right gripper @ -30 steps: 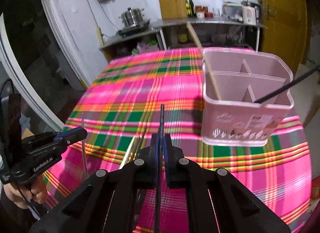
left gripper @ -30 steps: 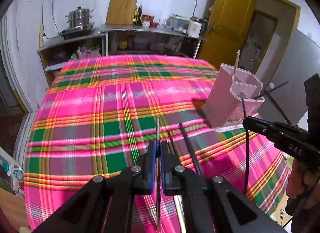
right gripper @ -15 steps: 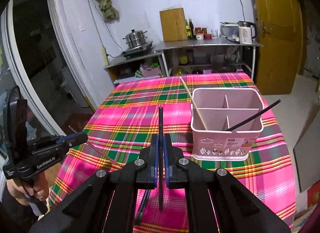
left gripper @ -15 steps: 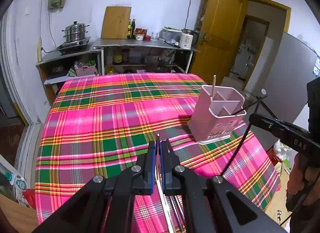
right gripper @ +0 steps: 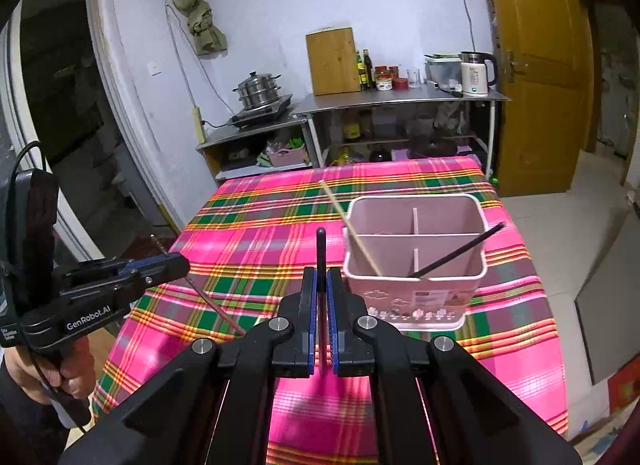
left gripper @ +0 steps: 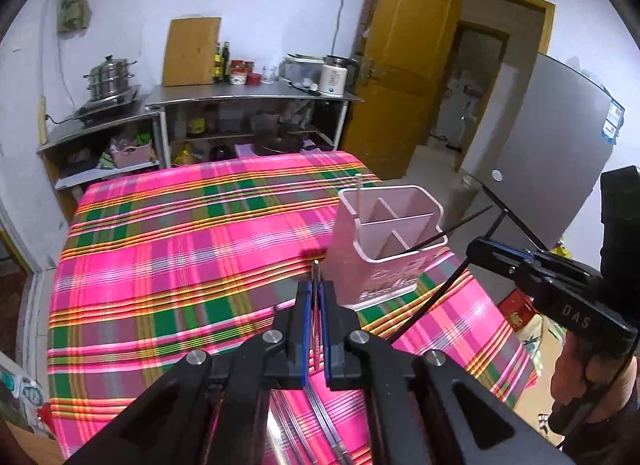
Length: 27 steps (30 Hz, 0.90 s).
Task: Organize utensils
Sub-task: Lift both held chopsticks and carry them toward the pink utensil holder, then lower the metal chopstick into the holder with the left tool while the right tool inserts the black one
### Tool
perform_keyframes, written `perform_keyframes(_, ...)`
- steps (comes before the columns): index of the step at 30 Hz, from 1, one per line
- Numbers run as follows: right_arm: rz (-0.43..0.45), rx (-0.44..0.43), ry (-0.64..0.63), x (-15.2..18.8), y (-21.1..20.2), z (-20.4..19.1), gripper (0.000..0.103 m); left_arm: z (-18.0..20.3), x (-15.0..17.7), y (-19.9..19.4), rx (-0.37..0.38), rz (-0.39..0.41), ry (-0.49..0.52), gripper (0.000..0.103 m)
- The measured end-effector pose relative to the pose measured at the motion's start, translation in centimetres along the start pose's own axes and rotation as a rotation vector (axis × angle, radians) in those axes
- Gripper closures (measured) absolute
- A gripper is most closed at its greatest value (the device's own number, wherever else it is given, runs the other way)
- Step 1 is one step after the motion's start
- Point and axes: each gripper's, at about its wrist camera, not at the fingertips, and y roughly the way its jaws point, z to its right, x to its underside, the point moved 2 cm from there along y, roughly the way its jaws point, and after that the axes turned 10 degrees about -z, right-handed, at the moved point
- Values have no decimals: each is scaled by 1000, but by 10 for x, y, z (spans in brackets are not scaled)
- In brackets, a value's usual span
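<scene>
A pink utensil holder (left gripper: 390, 243) (right gripper: 416, 261) with divided compartments stands on the plaid tablecloth. It holds a wooden chopstick (right gripper: 352, 227) and a black chopstick (right gripper: 460, 251). My left gripper (left gripper: 316, 293) is shut on a thin metal chopstick (left gripper: 316, 277), just left of the holder and above the cloth. My right gripper (right gripper: 321, 277) is shut on a black chopstick (right gripper: 321, 249), held upright, left of the holder. The right gripper also shows in the left wrist view (left gripper: 480, 251), and the left gripper in the right wrist view (right gripper: 176, 265).
The table (left gripper: 180, 249) has a pink, green and yellow plaid cloth. More metal utensils (left gripper: 320, 425) lie on it under my left gripper. Kitchen shelves (right gripper: 360, 105) with a pot, kettle and bottles stand behind. A yellow door (right gripper: 536, 65) is at the right.
Both grippers have risen and pulled back from the table with their chopsticks still held. The holder now looks farther away and lower in both views.
</scene>
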Motion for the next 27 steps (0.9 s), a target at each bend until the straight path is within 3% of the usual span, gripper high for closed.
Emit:
perform_keyframes(8, 59, 21, 23, -25, -25, 20, 98, 29, -38, 2, 76, 23, 21, 99)
perform_keyframes(17, 203, 38, 35, -76, -73, 30, 98, 49, -93, -13, 119, 111, 34, 99)
perform_keyframes(22, 240, 43, 47, -96, -75, 34, 98, 55, -109, -2, 112, 123, 41, 99)
perform_keyframes(27, 219, 63, 56, -99, -49, 42, 98, 49, -115, 29, 105, 96, 29, 99)
